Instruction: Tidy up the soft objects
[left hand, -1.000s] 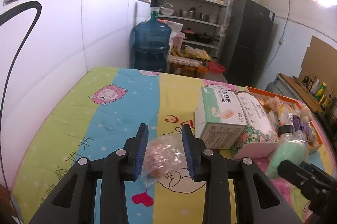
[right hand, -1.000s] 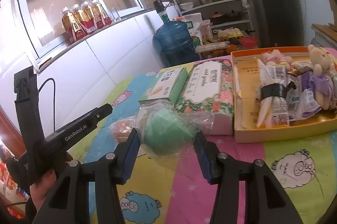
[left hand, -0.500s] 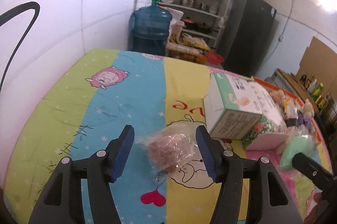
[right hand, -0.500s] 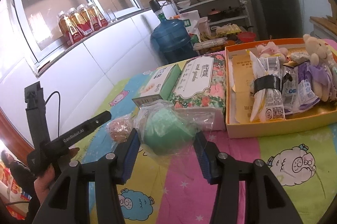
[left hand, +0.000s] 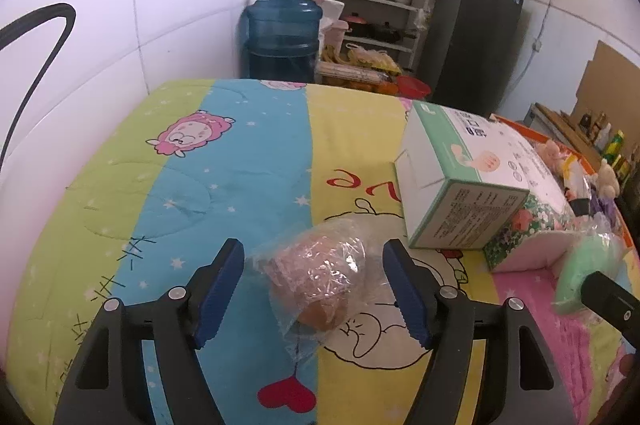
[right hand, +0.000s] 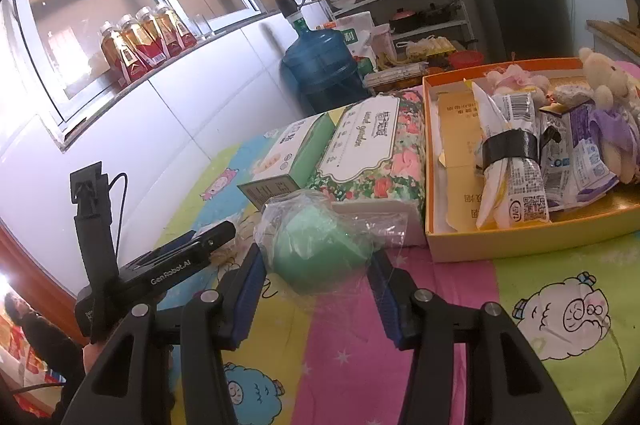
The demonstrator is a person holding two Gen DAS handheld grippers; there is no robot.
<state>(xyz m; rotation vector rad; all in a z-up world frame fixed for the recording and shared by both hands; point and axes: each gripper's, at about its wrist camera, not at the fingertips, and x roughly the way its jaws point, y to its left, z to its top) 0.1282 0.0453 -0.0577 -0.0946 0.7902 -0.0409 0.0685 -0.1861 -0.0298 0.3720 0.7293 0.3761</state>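
Bagged brown toy (left hand: 316,277) between parted jaws, untouched.

We note a pink-brown soft item in a crinkled clear bag (left hand: 316,281) lying on the cartoon-print cover, toward the near left of the scene. To its right, a mint-green soft lump in a loose clear bag (right hand: 320,249) rests on the same cover, just in front of the floral pack. Both bags lie flat, apart from each other, wrapping bunched and wrinkled.
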